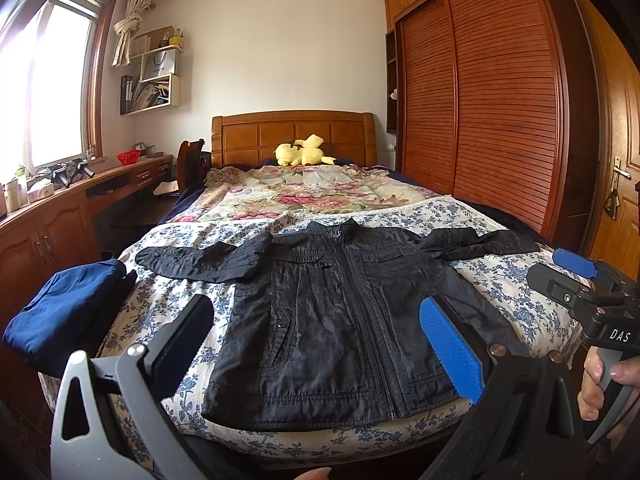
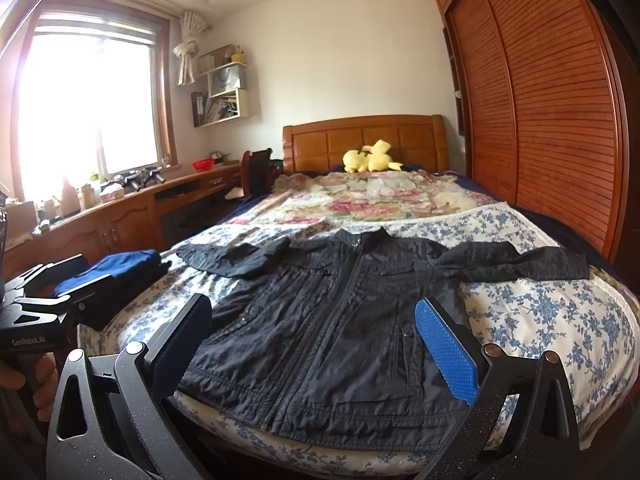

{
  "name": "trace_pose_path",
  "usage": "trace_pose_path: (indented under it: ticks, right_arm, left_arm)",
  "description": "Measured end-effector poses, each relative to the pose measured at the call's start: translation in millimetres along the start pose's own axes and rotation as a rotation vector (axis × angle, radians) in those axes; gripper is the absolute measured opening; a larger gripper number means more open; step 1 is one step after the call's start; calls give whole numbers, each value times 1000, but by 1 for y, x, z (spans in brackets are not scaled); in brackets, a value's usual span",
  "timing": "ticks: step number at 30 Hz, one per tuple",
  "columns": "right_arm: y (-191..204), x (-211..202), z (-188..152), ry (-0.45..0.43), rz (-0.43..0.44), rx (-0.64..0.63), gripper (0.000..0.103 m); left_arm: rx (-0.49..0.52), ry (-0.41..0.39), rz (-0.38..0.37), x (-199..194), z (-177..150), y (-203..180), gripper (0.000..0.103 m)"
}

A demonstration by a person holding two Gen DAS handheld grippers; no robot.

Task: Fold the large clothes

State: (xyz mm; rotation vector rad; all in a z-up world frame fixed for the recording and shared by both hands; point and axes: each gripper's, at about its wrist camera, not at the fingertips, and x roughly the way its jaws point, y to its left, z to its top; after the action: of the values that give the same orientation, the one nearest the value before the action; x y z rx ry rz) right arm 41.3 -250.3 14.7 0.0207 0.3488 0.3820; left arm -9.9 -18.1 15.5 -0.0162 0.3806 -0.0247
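1. Bed (image 1: 520, 300) w/ blue-floral sheet carries the black jacket (image 1: 328, 320), laid flat, front up, zipped, collar toward the headboard, hem at the near edge, both sleeves out sideways. Nothing folded yet, I judge.
2. Risk, jacket: the hem lies right at the mattress edge; a hard pull toward the person could drag the whole thing off. The fabric looks thin and slick, so a shallow pinch may slip or lift only one layer.
3. Risk, navy folded garment (image 1: 68, 312): it lies just beside the sleeve on the left gripper's side; swinging that sleeve in could snag or push it.
4. Left gripper (image 1: 320, 340): fingers spread wide, holding nothing, above the near hem. Right gripper (image 2: 316, 344): same, wide apart, empty. Risk: both aim at mid-body, so crossing paths could knock them together.
5. Hard to see: fisheye bends the edges; window glare washes out the desk side. The cuff near the navy garment is crumpled, its end unclear. The jacket's back and the floor below the bed are hidden. Hands are cut off at the frame edges.
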Motion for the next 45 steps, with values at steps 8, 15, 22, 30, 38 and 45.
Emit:
trace_pose_path:
  ticks: [8, 15, 22, 30, 38, 45]
  right_arm:
    - [0, -1, 0, 0, 0, 1, 103]
    - [0, -1, 0, -1, 0, 1, 103]
    - [-1, -1, 0, 0, 0, 3, 103]
    - [-1, -1, 0, -1, 1, 4, 103]
    - [1, 2, -1, 9, 4, 1, 103]
    - [8, 25, -7, 47, 9, -10, 103]
  left_arm:
    - [1, -3, -1, -2, 0, 0, 103]
    - [0, -1, -3, -2, 0, 0, 103]
    - [-2, 0, -4, -2, 1, 1, 103]
    - [-3, 1, -5, -2, 0, 2, 103]
    - [-17, 21, 11, 11, -7, 13, 103]
    - [-40, 74, 43, 42, -24, 34, 103]
